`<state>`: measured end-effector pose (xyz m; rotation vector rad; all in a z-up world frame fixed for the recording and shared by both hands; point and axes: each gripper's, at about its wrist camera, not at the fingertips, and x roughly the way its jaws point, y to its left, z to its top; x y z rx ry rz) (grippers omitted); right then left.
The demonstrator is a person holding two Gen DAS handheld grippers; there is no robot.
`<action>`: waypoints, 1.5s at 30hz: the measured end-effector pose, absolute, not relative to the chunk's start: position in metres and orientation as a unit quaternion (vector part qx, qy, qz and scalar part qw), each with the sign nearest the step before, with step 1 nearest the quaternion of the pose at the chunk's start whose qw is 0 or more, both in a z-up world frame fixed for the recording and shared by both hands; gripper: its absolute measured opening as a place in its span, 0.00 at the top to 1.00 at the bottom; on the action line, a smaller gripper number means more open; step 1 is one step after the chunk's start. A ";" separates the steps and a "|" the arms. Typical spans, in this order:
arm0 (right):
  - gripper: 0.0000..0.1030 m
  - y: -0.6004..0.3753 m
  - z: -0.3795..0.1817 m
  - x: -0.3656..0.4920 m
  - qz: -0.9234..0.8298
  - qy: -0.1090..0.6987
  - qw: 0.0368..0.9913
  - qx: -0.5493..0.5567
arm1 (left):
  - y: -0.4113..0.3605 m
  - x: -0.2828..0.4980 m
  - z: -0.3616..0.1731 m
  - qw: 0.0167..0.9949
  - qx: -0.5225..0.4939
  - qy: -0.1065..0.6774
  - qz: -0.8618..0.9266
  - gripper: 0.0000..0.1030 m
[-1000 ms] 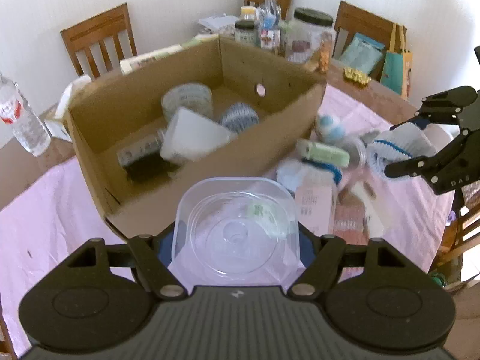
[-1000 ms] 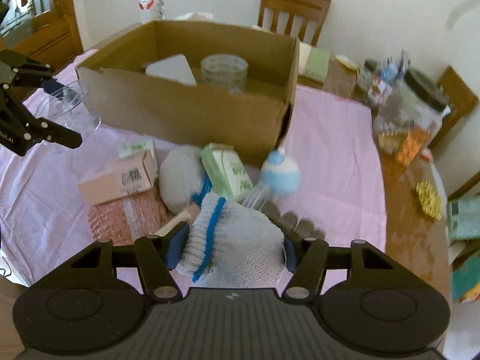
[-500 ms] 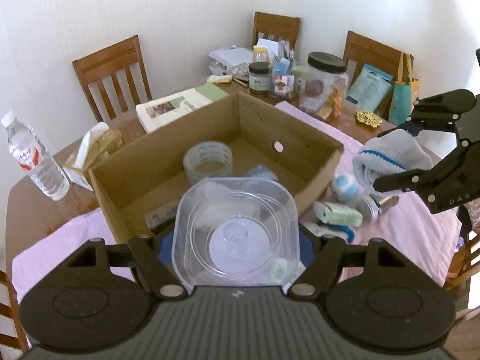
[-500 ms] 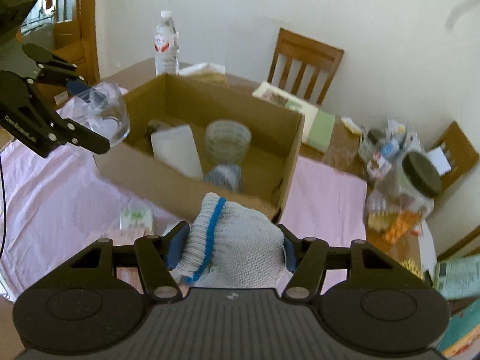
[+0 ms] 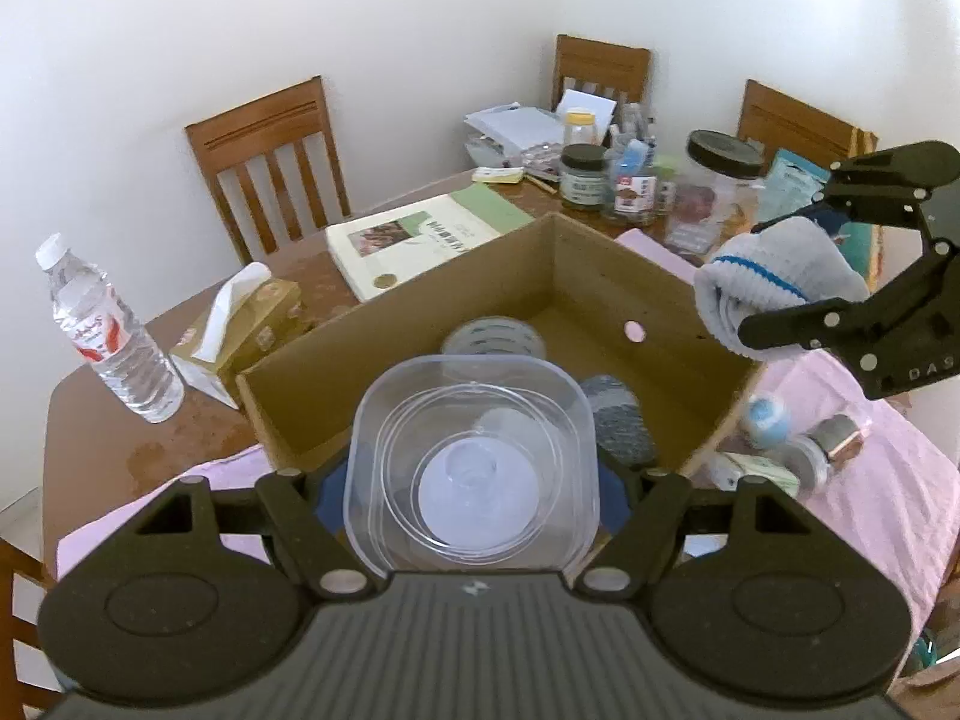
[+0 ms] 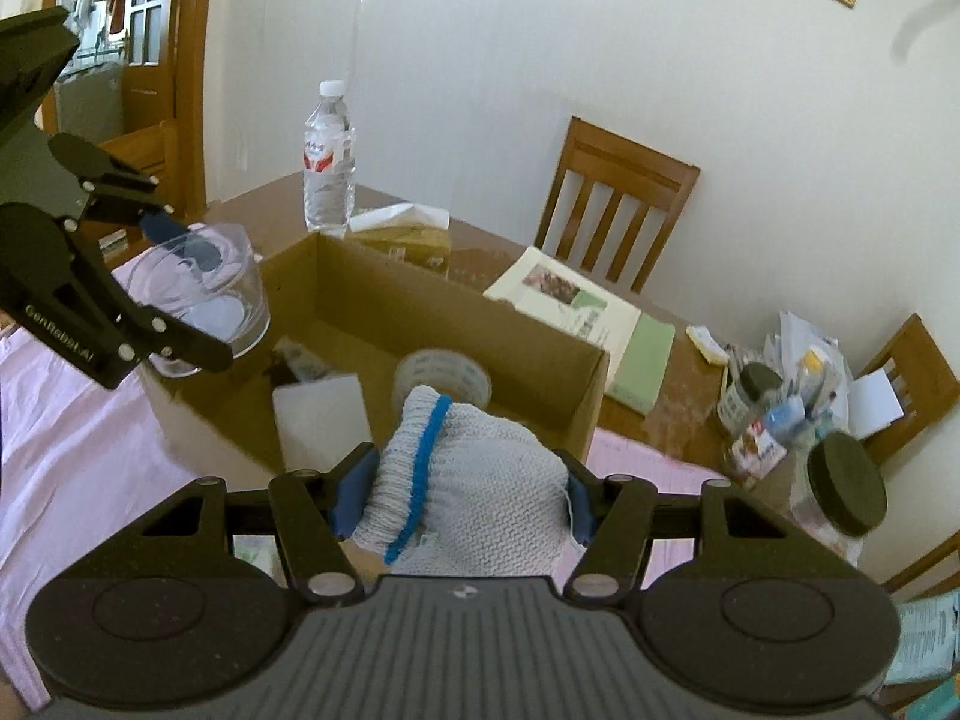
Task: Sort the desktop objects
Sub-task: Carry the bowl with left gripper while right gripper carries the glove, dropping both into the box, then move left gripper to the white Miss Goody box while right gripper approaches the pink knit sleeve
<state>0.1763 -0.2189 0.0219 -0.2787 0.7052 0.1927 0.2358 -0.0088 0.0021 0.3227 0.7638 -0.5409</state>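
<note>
My left gripper (image 5: 474, 480) pinches the light, slick clear container (image 5: 474, 456) by its walls — my right gripper (image 6: 459, 495) squeezes the soft knit glove (image 6: 468, 480) mid-bundle, both over the cardboard box (image 5: 690, 300).

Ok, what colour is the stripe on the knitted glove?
Blue, on the pale grey knitted glove; clearest in the right wrist view.
</note>
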 end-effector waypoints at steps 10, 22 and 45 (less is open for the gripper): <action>0.15 -0.208 0.010 0.202 0.087 0.345 0.923 -0.145 | 0.002 0.251 -0.014 0.874 0.160 0.389 -0.241 0.19; 0.12 -0.208 0.004 0.196 0.084 0.357 0.920 -0.137 | 0.003 0.245 -0.011 0.877 0.157 0.385 -0.240 0.11; 0.02 -0.213 -0.008 0.134 0.074 0.367 0.924 -0.075 | -0.017 0.183 -0.020 0.867 0.151 0.403 -0.253 0.05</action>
